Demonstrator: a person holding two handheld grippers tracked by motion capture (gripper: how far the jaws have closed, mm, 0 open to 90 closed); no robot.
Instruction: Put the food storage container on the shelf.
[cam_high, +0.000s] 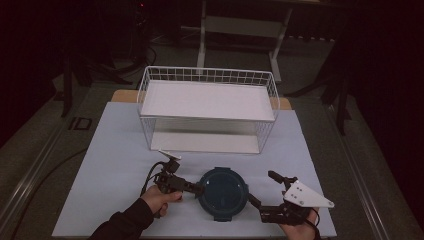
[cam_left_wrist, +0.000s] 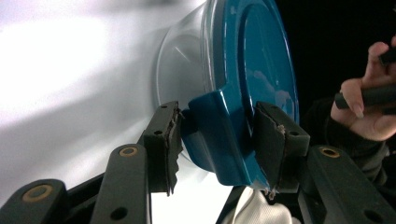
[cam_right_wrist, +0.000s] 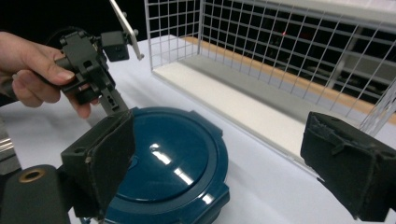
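Observation:
A round clear container with a dark blue lid (cam_high: 223, 192) (cam_right_wrist: 173, 158) sits on the white table near the front edge. In the left gripper view the container lies sideways in the picture and a blue latch tab (cam_left_wrist: 219, 135) of the lid sits between the two pads, both touching it. My left gripper (cam_high: 199, 189) (cam_left_wrist: 217, 140) comes in level from the container's left side; its body also shows in the right gripper view (cam_right_wrist: 112, 102). My right gripper (cam_high: 264, 188) (cam_right_wrist: 224, 168) stands open just right of the container, pads wide apart, touching nothing.
A white wire basket shelf (cam_high: 207, 107) (cam_right_wrist: 280, 46) stands behind the container at the middle of the table. The white table cover (cam_high: 115, 150) stretches left and right of it. The surroundings beyond the table are dark.

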